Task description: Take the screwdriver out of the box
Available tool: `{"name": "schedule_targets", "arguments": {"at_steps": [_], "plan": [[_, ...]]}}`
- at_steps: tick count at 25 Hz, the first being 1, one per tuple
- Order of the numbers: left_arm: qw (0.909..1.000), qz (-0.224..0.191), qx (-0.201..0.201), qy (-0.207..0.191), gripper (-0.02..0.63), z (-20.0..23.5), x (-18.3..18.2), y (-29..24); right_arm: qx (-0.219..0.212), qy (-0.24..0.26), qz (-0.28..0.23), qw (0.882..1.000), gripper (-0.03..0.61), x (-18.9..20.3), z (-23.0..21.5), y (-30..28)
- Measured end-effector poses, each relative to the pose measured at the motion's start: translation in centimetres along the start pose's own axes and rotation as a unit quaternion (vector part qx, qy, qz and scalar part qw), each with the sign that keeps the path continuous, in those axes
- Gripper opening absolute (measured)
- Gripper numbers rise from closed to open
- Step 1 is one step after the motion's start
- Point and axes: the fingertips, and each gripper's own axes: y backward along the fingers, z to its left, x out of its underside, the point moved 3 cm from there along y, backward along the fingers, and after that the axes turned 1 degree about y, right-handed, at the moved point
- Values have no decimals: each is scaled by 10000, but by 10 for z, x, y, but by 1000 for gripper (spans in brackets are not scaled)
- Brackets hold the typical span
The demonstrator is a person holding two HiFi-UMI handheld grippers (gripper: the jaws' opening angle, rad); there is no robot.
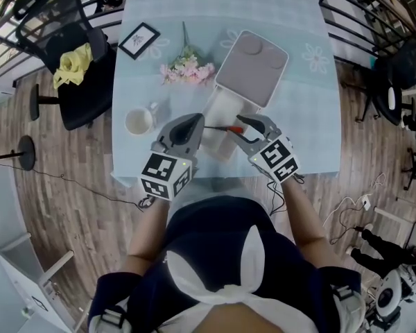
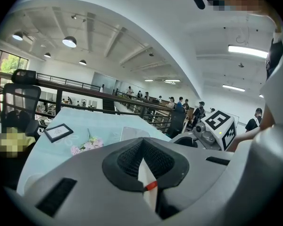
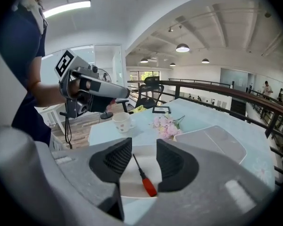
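Observation:
A white box (image 1: pixel 220 108) stands open on the light blue table, its grey lid (image 1: pixel 253 66) tipped back behind it. Inside lies the screwdriver (image 1: pixel 220 126), with a red handle and a thin dark shaft. In the right gripper view the screwdriver (image 3: pixel 145 179) shows on the box floor, in the gap between the two pads. My right gripper (image 1: pixel 241 127) is open over the box's right side and touches nothing. My left gripper (image 1: pixel 196 121) hovers at the box's left edge with its tips together and nothing in them.
A white mug (image 1: pixel 139 121) stands left of the box. Pink flowers (image 1: pixel 187 70) and a small picture frame (image 1: pixel 139 40) lie further back. A black chair (image 1: pixel 62 54) carrying a yellow cloth sits off the table's left side. Railings run behind the table.

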Motion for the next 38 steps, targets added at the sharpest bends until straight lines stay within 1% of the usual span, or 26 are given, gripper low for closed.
{"name": "schedule_targets", "arguments": {"at_steps": [9, 11, 13, 17, 21, 29, 38], "plan": [[9998, 137, 82, 120, 15, 10, 11, -4, -323, 66, 732, 9968, 163, 34, 2, -31], [9997, 181, 100, 130, 15, 12, 13, -6, -405, 123, 886, 9952, 164, 42, 2, -37], [9996, 216, 103, 131, 15, 13, 16, -7, -495, 168, 1041, 9932, 183, 49, 3, -43], [9995, 266, 108, 146, 15, 15, 20, -8, -598, 307, 1349, 9886, 184, 61, 3, -50], [9993, 315, 116, 149, 15, 15, 24, -10, -689, 636, 1698, 9810, 186, 72, 1, -54], [9991, 376, 91, 151, 15, 18, 27, -14, -889, 886, 2161, 9683, 187, 91, -1, -69], [9991, 388, 15, 177, 15, 26, 28, -13, -1097, 1384, 2841, 9424, 187, 116, 3, -87]]}}
